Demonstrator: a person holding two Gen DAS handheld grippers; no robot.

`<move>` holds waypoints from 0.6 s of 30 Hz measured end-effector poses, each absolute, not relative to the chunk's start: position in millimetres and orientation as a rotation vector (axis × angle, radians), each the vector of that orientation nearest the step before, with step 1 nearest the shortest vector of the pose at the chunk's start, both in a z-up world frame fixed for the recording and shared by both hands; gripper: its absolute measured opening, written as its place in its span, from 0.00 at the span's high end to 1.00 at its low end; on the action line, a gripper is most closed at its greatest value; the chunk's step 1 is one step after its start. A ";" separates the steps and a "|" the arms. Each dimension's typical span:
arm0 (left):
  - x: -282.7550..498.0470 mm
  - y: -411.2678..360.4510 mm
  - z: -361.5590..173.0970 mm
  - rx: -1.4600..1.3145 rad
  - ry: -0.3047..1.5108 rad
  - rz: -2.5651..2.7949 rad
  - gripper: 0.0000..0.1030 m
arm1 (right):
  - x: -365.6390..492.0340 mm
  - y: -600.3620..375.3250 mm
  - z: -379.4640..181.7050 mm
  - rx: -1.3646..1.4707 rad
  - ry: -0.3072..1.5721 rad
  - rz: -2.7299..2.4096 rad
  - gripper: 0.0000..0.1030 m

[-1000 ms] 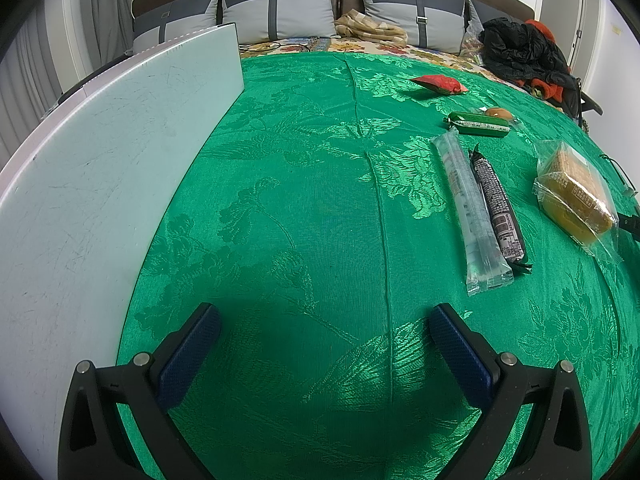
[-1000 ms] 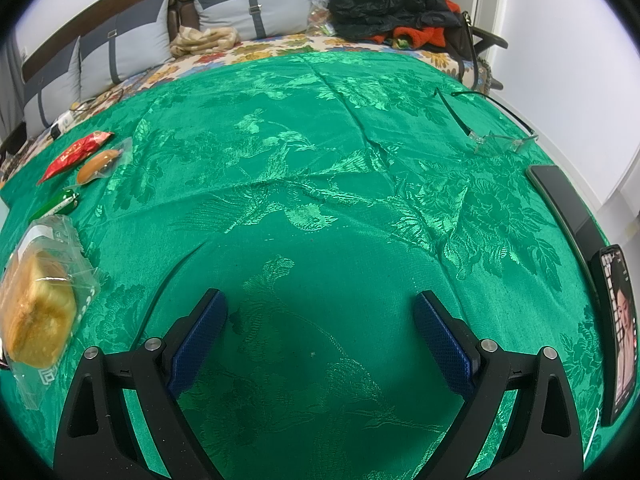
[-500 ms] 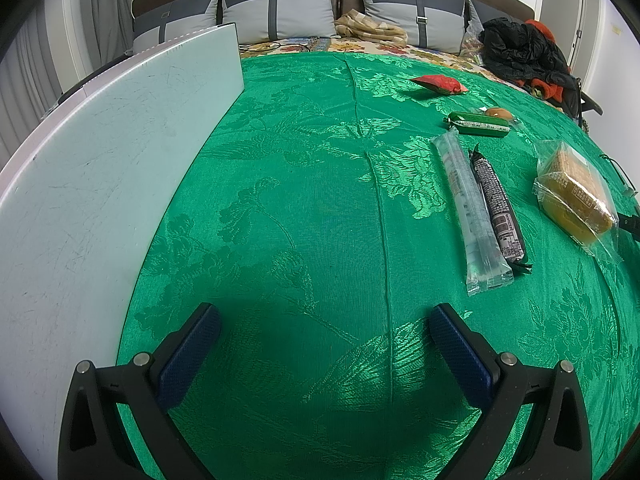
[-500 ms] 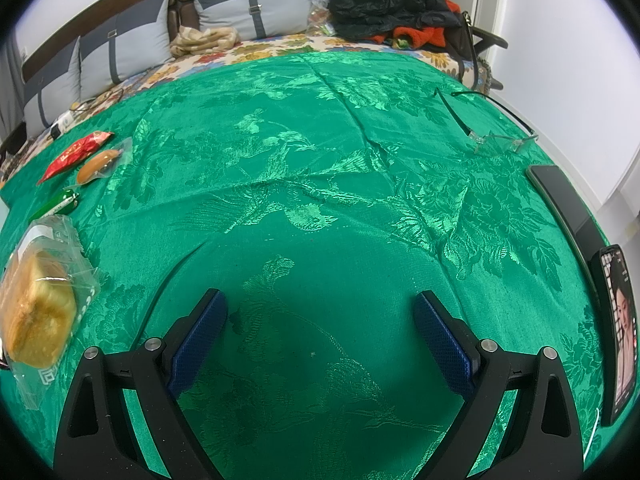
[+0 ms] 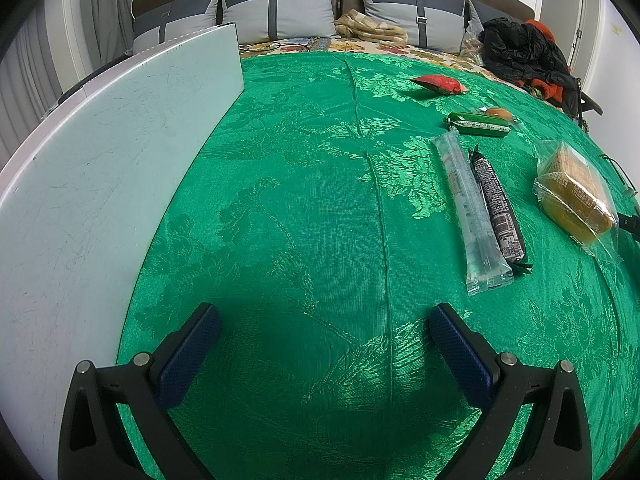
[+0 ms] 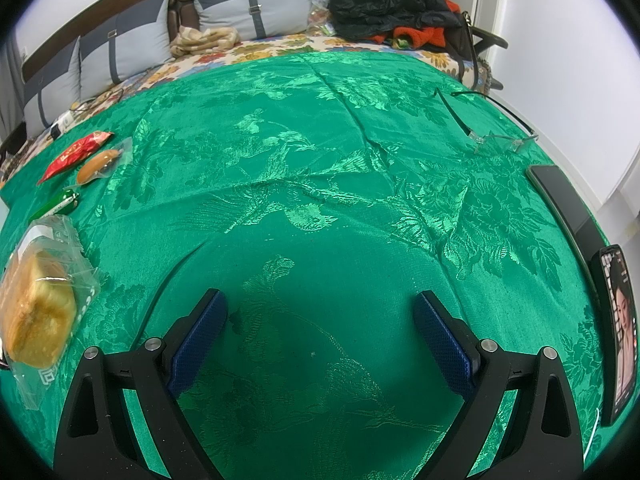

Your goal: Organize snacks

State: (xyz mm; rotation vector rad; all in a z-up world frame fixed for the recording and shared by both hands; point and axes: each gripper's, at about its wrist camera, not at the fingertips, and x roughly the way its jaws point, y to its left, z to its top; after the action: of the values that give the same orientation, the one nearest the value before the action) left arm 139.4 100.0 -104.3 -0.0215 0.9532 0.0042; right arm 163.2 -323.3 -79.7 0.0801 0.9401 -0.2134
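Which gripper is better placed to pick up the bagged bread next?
Probably the right. The bread lies just left of the open right gripper, close to its fingers. From the open left gripper, the same bread sits farther off, beyond the two long snack sticks.

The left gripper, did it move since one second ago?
No. The left gripper sits at the same spot against the white board and the two long snack packs, open and empty.
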 end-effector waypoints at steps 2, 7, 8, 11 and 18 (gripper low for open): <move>139.1 100.3 -104.8 -0.022 0.953 0.004 0.00 | 163.3 -323.3 -79.7 0.080 0.940 -0.213 0.06; 139.2 100.2 -104.7 -0.022 0.953 0.004 0.00 | 163.7 -323.5 -79.8 0.080 0.940 -0.213 0.06; 139.2 100.1 -104.6 -0.022 0.953 0.004 0.00 | 163.9 -323.6 -79.9 0.080 0.940 -0.213 0.06; 139.0 100.3 -104.9 -0.022 0.953 0.005 0.00 | 163.9 -323.6 -79.9 0.080 0.940 -0.214 0.06; 138.9 100.2 -104.8 -0.022 0.953 0.005 0.00 | 163.8 -323.6 -79.9 0.077 0.941 -0.218 0.06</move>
State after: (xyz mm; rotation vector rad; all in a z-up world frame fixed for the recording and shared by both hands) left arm 138.9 100.2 -104.8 -0.0216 0.9529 0.0048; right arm 163.8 -323.6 -79.9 0.0774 0.9406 -0.2179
